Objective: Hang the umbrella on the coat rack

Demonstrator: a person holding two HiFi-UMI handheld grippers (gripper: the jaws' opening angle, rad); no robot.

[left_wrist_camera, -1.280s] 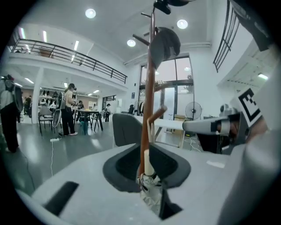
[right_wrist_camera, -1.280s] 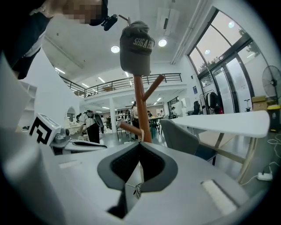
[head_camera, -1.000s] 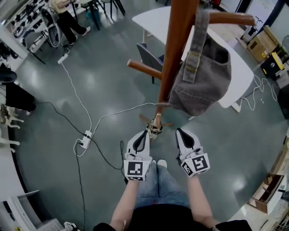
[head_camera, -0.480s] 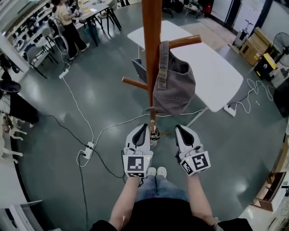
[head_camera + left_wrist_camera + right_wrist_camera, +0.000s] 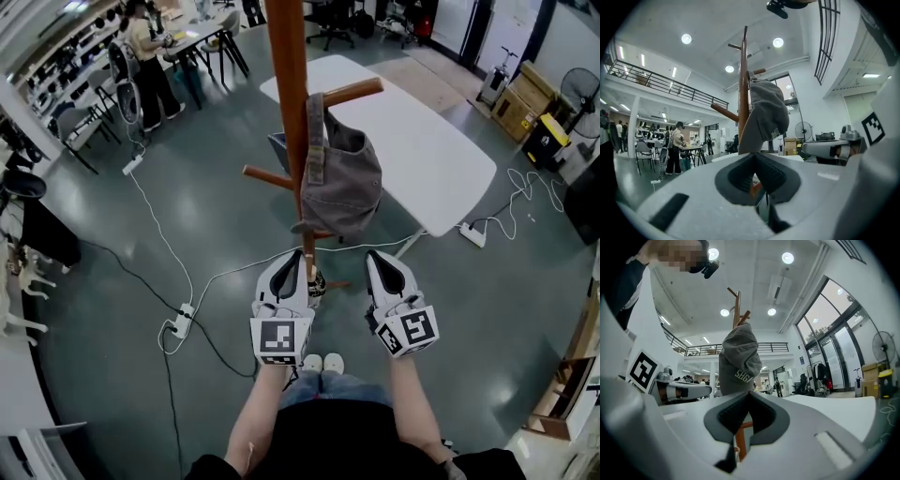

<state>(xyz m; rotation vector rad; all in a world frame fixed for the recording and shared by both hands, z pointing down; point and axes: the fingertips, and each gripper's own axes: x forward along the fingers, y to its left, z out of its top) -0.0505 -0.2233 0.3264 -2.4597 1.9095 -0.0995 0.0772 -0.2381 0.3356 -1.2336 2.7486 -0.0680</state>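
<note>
Up high, one grey cloth bag point(image 5: 342, 183) hangs on a peg point(image 5: 354, 92) of one tall brown wooden coat rack point(image 5: 289, 94), its inside hidden, one small patterned folded umbrella point(image 5: 317, 284) low beside the rack, left gripper point(image 5: 298, 255) and right gripper point(image 5: 375, 256) with jaws pressed together, holding nothing

Reddish-brown coat rack point(image 5: 286, 94); grey bag point(image 5: 342, 178); white table point(image 5: 441, 150); grey-green floor point(image 5: 525, 281); white left gripper point(image 5: 294, 255) and right gripper point(image 5: 376, 257), black-and-white square markers; blue jeans point(image 5: 323, 389).
</note>
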